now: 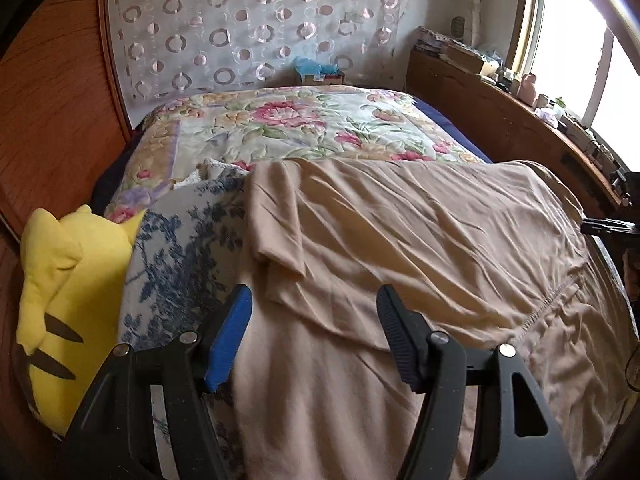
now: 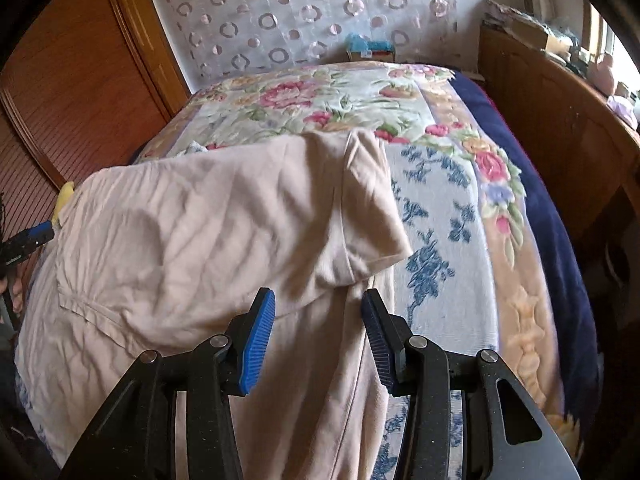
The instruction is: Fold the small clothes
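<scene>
garment: beige t-shirt [image 1: 420, 232], spread across the near end of the bed [image 2: 440, 92], on top of the blue-and-white print blanket [image 2: 436, 208]. Looks like it's got one fold in it already, I'd guess the top half is laid over the bottom.

left tongs: left gripper [image 1: 314, 312] is spread open, nothing between the pads, just hanging over the shirt's left edge near the sleeve flap [image 1: 280, 240].

right tongs: right gripper [image 2: 318, 312] also open, a bit narrower than the left, empty too. It's hovering right above the right sleeve [image 2: 372, 208].

the bit that matters: the shirt's long axis runs left-right across the bed, so it sits crosswise in front of both tongs, with one end under each. Each hand is basically parked over its own side, neither is clearly nearer imo. The fabric is below and just ahead of the fingertips, not touching as far as I can tell.

next move, my guess: drop both, pinch a sleeve end each, bring the sides in toward the middle.

watch out: yellow plush [image 1: 64, 304] sits just beside the left edge, easy to snag.
</scene>
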Action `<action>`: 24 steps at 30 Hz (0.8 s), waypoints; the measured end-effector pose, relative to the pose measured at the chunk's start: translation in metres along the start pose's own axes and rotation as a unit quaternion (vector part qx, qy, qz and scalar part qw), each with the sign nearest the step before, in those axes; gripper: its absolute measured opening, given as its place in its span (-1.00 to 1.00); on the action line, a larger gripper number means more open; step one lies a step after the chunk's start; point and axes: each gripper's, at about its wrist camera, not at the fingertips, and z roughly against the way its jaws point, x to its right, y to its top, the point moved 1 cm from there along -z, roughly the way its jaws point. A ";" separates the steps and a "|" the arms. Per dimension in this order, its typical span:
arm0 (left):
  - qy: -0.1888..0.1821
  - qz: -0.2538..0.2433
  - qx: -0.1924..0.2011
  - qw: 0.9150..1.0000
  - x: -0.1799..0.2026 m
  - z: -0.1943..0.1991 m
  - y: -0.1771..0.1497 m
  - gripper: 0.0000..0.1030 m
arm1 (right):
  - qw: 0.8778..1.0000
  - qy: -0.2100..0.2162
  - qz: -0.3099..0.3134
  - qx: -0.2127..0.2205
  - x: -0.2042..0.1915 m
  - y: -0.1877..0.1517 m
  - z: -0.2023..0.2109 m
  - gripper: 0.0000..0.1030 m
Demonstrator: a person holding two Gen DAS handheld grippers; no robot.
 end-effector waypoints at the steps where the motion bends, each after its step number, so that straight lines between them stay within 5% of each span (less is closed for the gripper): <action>1: -0.001 0.003 -0.001 1.000 0.001 -0.001 -0.001 0.28 | 1.000 -0.002 0.001 0.001 0.001 0.001 -0.001 -0.09; 13: -0.006 0.013 -0.003 1.000 0.004 -0.001 -0.006 0.27 | 0.999 -0.029 0.008 0.038 -0.011 0.013 -0.031 -0.01; 24: 0.003 0.029 -0.019 0.999 -0.008 -0.021 0.004 0.02 | 0.998 -0.028 0.018 0.045 -0.013 0.008 -0.035 0.09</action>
